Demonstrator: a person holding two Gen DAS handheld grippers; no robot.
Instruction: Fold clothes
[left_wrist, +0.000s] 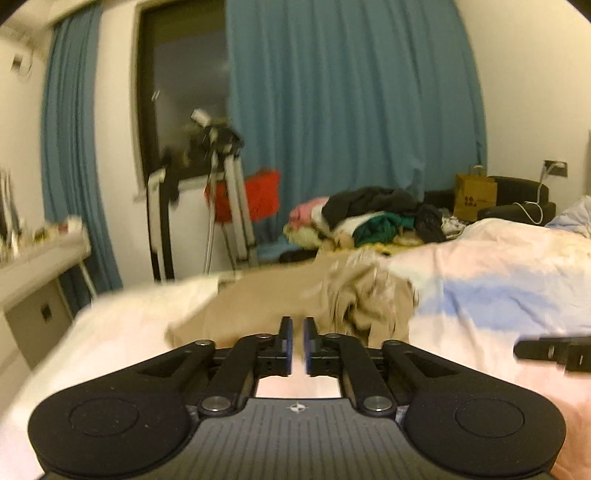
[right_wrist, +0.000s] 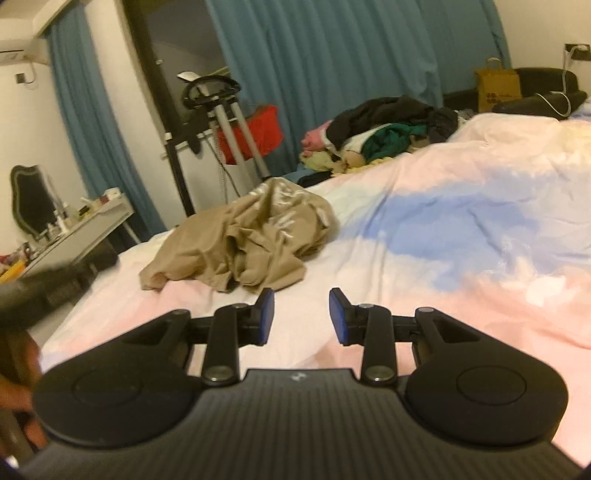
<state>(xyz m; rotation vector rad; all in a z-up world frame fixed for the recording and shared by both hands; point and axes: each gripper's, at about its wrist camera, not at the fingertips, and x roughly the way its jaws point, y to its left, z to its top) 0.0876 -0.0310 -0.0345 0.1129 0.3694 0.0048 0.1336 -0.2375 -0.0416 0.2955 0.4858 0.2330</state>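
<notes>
A crumpled tan garment (right_wrist: 243, 236) lies in a heap on the bed, near its left side. In the left wrist view the same garment (left_wrist: 295, 302) lies just ahead of my left gripper (left_wrist: 297, 332), which is nearly shut with a narrow gap and holds nothing. My right gripper (right_wrist: 302, 306) is open and empty, a little short of the garment's near edge and to its right. The right gripper's tip shows at the right edge of the left wrist view (left_wrist: 550, 350). The left wrist view is blurred.
The bed has a pink, white and blue cover (right_wrist: 461, 229). A pile of mixed clothes (right_wrist: 384, 129) lies at the far edge. A white desk (right_wrist: 81, 236) with small items stands left of the bed. A tripod (right_wrist: 229, 122), blue curtains and a paper bag (right_wrist: 496, 88) stand behind.
</notes>
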